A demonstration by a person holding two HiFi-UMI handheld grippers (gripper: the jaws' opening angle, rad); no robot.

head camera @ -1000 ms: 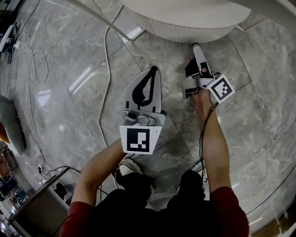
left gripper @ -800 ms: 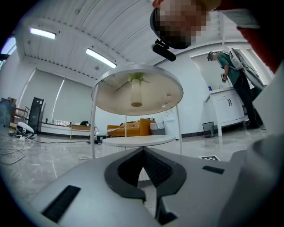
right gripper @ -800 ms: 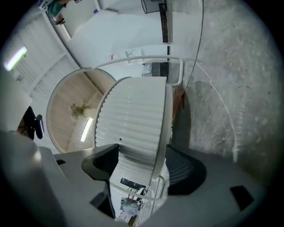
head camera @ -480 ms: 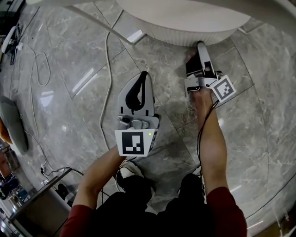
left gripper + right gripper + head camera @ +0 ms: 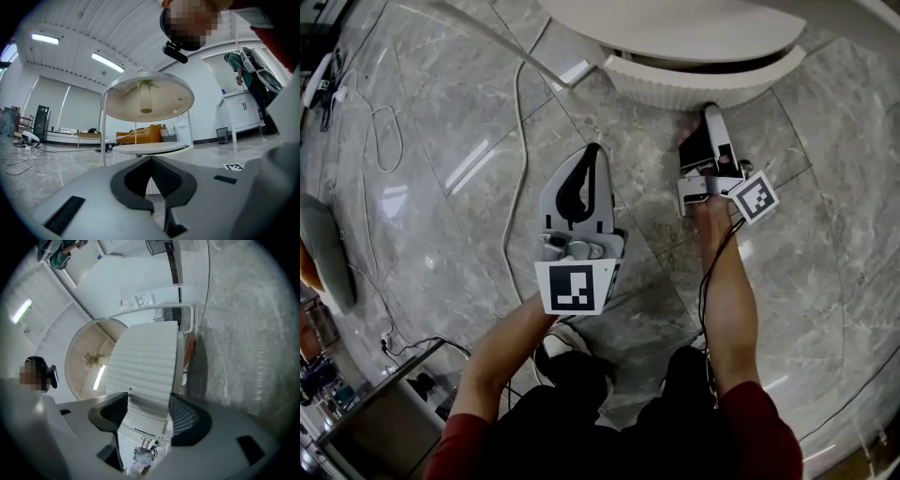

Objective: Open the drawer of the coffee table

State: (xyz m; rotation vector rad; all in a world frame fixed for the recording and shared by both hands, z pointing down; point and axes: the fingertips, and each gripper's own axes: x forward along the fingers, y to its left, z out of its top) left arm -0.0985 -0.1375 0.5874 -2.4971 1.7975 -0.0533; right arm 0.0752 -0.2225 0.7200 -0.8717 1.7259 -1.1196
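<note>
Looking down through the head view, I see the coffee table point(image 5: 675, 28) at the top, its ribbed drawer point(image 5: 666, 86) slid a little way out of the table, with a dark gap showing behind its front. My right gripper point(image 5: 710, 114) meets that front. My left gripper point(image 5: 592, 155) hangs well short of the table, over the floor point(image 5: 441, 141).

Through the left gripper view, the claw is closed tip to tip on nothing, with the table low ahead.

Through the right gripper view, the claw is clamped across the ribbed drawer front.

I judge the opening begun, with most of the outward pull from the table left to do.
</note>
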